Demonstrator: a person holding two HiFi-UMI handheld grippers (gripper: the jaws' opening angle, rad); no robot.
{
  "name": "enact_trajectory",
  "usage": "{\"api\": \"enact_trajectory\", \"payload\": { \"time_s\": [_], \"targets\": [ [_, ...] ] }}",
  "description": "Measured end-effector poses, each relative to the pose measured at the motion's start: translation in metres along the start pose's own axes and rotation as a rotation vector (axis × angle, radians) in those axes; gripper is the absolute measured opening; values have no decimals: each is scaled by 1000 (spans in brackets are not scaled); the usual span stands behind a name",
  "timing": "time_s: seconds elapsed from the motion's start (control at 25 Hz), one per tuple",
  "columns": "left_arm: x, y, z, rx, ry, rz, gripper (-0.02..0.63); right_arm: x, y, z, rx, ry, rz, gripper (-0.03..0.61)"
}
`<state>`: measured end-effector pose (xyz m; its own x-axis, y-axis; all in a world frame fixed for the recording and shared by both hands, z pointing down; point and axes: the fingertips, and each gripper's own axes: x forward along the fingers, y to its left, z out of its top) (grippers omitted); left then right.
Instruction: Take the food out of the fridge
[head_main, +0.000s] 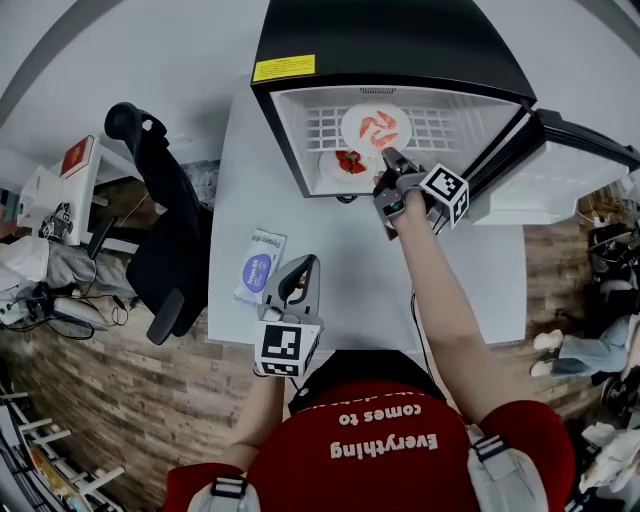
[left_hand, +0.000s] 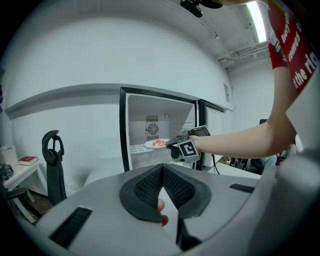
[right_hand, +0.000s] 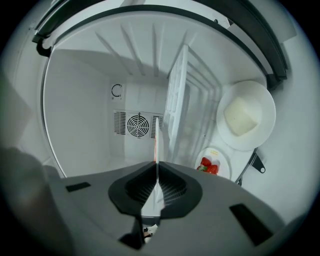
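Worktop (head_main: 330, 250), near edge: left claw (head_main: 308, 264) hangs clenched and empty over it; blue-and-white pouch (head_main: 258, 265) lies just left. Farther, right claw (head_main: 390, 158) reaches into the open fridge (head_main: 380, 40), clamped on the near rim of the plate of pink food (head_main: 375, 127) on the wire shelf (head_main: 320, 125). Plate likely stiff, light, slippery, breakable; food sits loose, so keep it level. Strawberry plate (head_main: 347, 162) sits below the shelf; open door (head_main: 560, 175) flanks the right.
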<state>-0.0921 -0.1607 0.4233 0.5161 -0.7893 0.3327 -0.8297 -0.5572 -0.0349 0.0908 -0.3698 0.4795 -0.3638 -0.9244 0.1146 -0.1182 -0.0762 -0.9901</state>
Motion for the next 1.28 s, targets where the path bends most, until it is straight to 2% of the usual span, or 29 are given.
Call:
{"api": "enact_trajectory", "payload": {
  "time_s": [0.28,0.44,0.64,0.92,1.08,1.28],
  "targets": [
    [-5,0,22,22,-63,17,0,-52,13,-16,-12,67,88,23],
    [-10,-5,31,26,-75,23,0,-97,19,-28,-19,102,139,23],
    [-17,-19,41,29,-120,9,0,-163,18,-47,-13,196,210,23],
    [-27,-28,34,36,-115,9,0,-232,-13,-70,0,243,207,23],
    [-29,-29,29,33,-110,25,0,-244,-23,-89,17,294,215,23],
    [-38,-30,10,18,-66,42,0,-239,-32,-127,23,410,207,23]
  ]
}}
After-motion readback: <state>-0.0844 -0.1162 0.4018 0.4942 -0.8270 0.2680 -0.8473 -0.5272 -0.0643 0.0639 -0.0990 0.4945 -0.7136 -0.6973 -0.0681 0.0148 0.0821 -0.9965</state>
